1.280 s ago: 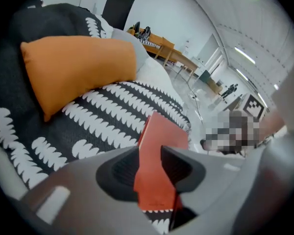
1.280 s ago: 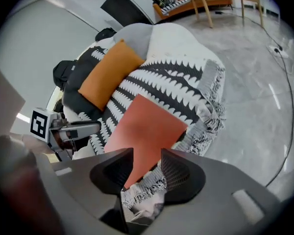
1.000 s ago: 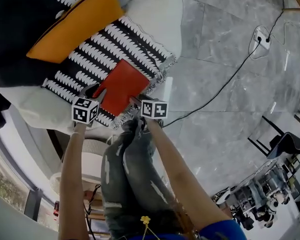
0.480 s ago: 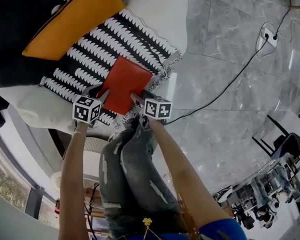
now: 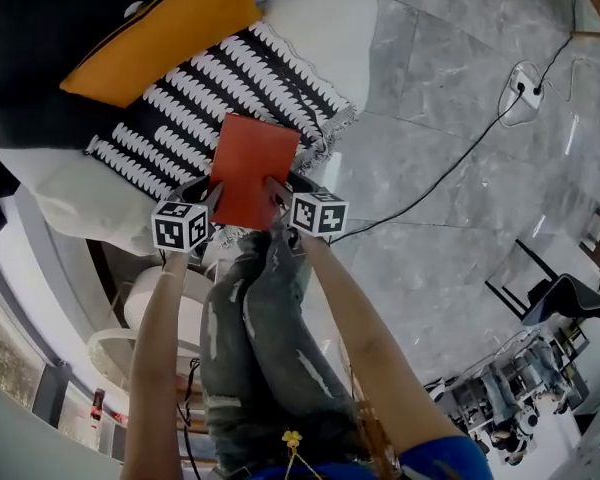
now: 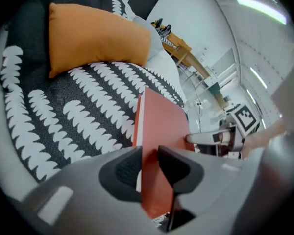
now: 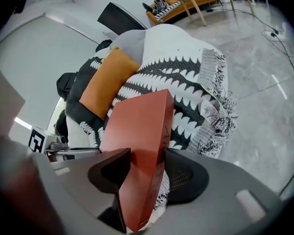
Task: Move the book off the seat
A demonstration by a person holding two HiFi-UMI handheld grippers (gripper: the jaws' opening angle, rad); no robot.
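Note:
A red book [image 5: 252, 168] hangs over the front edge of the seat's black-and-white patterned throw [image 5: 230, 78], with both grippers on its near end. My left gripper [image 5: 212, 196] clamps the book's left edge; in the left gripper view its pads press on both covers of the book [image 6: 159, 126]. From the right side my right gripper [image 5: 277, 193] grips it, both pads against the book [image 7: 139, 136]. Both pairs of jaws have just been closing with the book between them.
An orange cushion [image 5: 160, 28] lies on the throw behind the book. The person's legs [image 5: 260, 348] are just below the grippers. To the right, a black cable [image 5: 450, 163] crosses the grey tiled floor to a socket [image 5: 525, 81].
Both grippers closed in on the book's near end. The book turned more upright in the head view and came a little off the throw, and both hands shifted slightly right.

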